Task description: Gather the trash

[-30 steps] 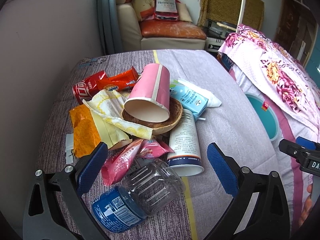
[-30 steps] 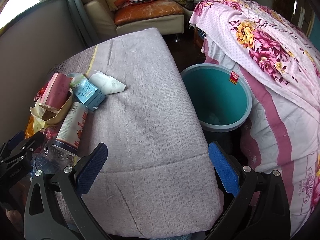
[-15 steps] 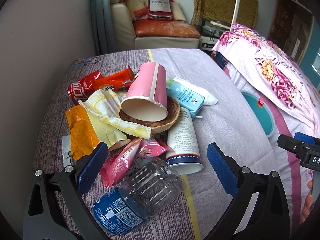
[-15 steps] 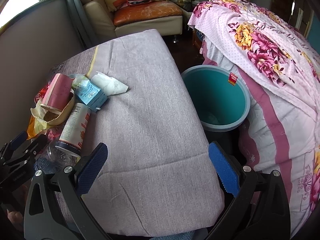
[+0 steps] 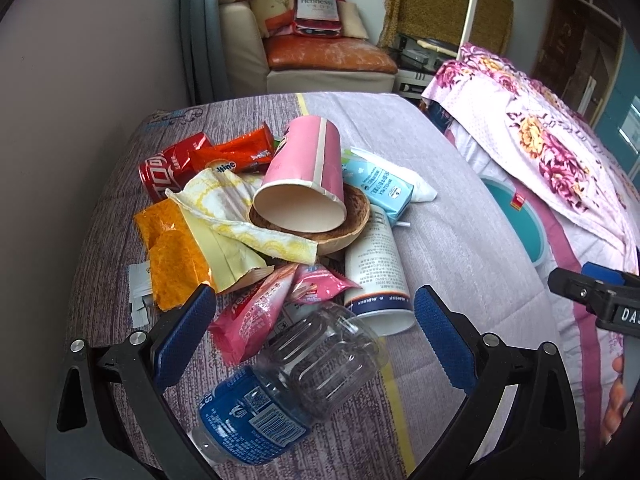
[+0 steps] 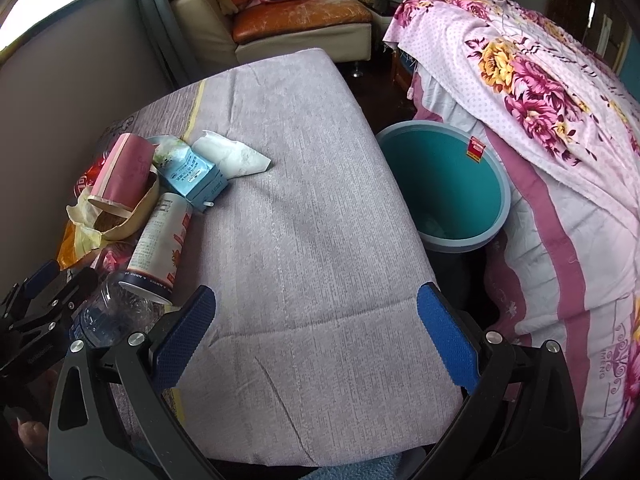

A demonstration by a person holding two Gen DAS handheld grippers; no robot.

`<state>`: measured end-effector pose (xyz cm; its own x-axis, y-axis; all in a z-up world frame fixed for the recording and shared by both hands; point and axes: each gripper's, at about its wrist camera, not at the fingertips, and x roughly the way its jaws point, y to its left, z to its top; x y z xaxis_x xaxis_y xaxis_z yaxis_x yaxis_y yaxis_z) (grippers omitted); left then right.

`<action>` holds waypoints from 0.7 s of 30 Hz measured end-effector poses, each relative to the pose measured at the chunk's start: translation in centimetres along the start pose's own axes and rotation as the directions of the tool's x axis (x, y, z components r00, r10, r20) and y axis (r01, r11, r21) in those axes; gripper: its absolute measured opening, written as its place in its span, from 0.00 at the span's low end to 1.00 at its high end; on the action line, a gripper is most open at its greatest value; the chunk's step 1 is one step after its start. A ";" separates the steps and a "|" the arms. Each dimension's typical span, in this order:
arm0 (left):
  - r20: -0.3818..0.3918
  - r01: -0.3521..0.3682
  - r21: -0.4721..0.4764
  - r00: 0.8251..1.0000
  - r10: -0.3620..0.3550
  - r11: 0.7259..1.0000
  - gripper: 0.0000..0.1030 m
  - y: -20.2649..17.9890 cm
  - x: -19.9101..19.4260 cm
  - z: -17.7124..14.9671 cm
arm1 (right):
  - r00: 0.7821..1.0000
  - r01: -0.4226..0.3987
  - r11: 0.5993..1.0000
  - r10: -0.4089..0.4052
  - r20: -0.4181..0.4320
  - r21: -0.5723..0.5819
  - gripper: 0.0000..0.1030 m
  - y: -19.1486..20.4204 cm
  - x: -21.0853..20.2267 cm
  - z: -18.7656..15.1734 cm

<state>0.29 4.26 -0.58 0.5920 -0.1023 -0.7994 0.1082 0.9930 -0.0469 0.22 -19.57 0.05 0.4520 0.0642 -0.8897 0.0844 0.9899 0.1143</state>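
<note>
Only the right wrist view shows the whole teal bin point(image 6: 448, 184), standing off the worktop's point(image 6: 320, 200) right edge, nearly bare inside. The left claw point(image 5: 310, 330) is spread, holding nothing, with the clear bottle point(image 5: 288, 384) lying between its pads at the near edge. Behind it, a pink cup point(image 5: 304, 176) lies tipped in a brown bowl point(image 5: 344, 228). The right claw point(image 6: 312, 332) is spread too, over bare cloth.
</note>
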 end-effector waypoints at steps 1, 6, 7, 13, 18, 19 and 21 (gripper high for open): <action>-0.007 0.006 0.012 1.000 -0.006 1.000 0.96 0.1 -0.1 0.0 | 1.000 -0.004 1.000 0.004 -0.002 -0.001 0.94 0.0 0.0 0.0; -0.081 0.047 0.100 0.996 -0.039 0.994 0.96 1.6 -0.5 -0.7 | 0.999 -0.034 0.999 0.034 -0.017 0.003 0.94 0.1 0.3 -0.2; -0.102 0.053 0.124 0.994 -0.040 0.991 0.96 1.9 -0.4 -1.0 | 0.999 -0.039 0.999 0.039 -0.020 0.004 0.94 0.0 0.4 -0.2; -0.230 0.039 0.226 0.973 0.014 0.973 0.96 3.0 1.4 -3.4 | 0.996 -0.070 0.998 0.070 -0.049 0.010 0.94 0.2 1.2 -0.6; -0.274 0.082 0.298 0.962 0.003 0.951 0.97 2.0 2.6 -4.5 | 0.995 -0.083 0.996 0.084 -0.063 0.006 0.94 0.5 1.6 -0.8; -0.280 0.083 0.314 0.960 0.009 0.946 0.97 1.7 2.9 -4.6 | 0.994 -0.085 0.996 0.085 -0.063 0.005 0.94 0.6 1.5 -0.8; -0.296 0.098 0.328 0.955 0.004 0.939 0.94 1.2 3.6 -5.0 | 0.994 -0.086 0.996 0.086 -0.063 0.005 0.94 0.6 1.5 -0.9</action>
<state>-1.41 5.33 -6.48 0.3299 -0.0766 -0.9409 0.4218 0.9036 0.0743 0.20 -18.76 -1.61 0.4008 0.1573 -0.9026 0.0492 0.9800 0.1926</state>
